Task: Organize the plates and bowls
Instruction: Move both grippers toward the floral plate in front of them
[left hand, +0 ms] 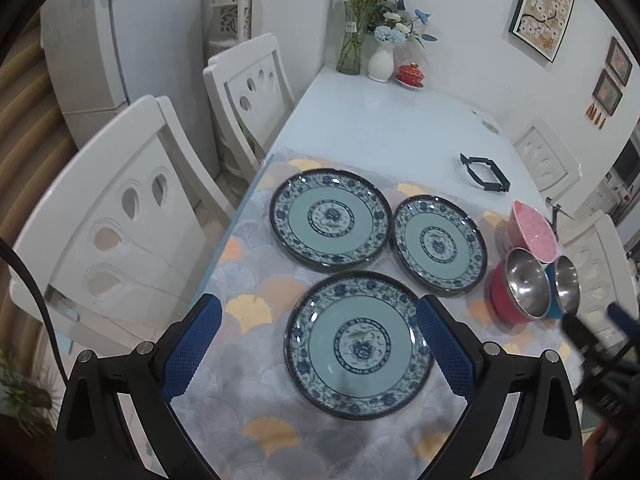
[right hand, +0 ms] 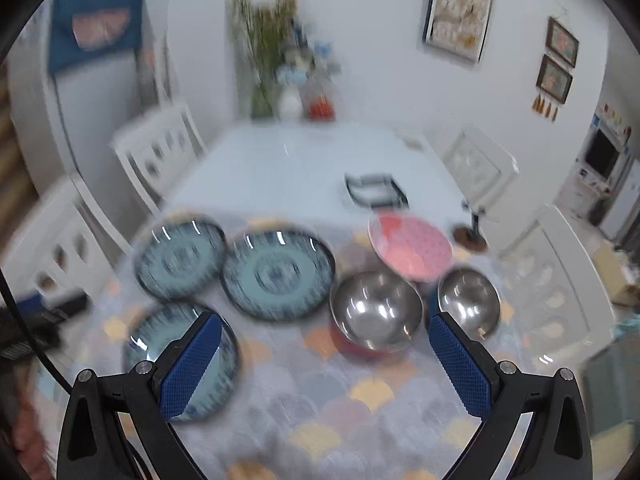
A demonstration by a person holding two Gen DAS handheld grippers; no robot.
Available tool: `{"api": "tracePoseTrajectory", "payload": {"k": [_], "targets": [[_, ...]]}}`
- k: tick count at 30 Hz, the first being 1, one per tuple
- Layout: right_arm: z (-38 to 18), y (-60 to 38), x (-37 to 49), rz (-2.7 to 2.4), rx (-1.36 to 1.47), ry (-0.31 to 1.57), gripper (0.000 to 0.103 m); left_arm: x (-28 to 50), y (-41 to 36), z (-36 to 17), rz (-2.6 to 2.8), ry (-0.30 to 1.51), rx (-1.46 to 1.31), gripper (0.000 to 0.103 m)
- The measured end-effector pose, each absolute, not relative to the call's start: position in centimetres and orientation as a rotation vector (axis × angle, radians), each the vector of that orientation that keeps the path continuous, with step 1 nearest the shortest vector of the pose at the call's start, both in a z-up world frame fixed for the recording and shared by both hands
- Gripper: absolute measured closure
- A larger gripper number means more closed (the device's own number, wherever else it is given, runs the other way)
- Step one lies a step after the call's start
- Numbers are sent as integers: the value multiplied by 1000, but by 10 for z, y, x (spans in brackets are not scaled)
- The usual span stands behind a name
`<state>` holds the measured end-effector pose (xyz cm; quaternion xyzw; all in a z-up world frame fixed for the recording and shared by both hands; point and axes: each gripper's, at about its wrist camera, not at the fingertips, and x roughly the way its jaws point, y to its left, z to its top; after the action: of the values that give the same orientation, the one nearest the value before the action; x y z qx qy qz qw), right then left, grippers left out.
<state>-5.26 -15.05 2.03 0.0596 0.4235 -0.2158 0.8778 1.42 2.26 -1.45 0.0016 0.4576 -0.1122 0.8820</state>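
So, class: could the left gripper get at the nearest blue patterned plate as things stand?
Probably yes. The left gripper is open, its fingers either side of the nearest plate, which lies flat and apart from the other two plates, with nothing between.

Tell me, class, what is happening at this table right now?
A person holds two open grippers above a patterned tablecloth; neither grips anything yet. The left gripper hovers over the nearest blue floral plate, with two matching plates behind. The right gripper faces two steel-lined bowls and a pink bowl. Nothing is stacked.
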Motion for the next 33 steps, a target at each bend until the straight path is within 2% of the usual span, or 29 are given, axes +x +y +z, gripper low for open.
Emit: {"api": "tracePoseTrajectory", "payload": {"k": [1, 10, 33], "targets": [[14, -151, -51, -442, 146, 906, 6, 13, 19, -13, -226, 940, 23, 6], [0, -144, -45, -413, 201, 950, 6, 9, -5, -15, -248, 911, 128, 5], [-13, -132, -34, -390, 180, 1014, 6, 18, 1, -31, -242, 968, 121, 5]]}}
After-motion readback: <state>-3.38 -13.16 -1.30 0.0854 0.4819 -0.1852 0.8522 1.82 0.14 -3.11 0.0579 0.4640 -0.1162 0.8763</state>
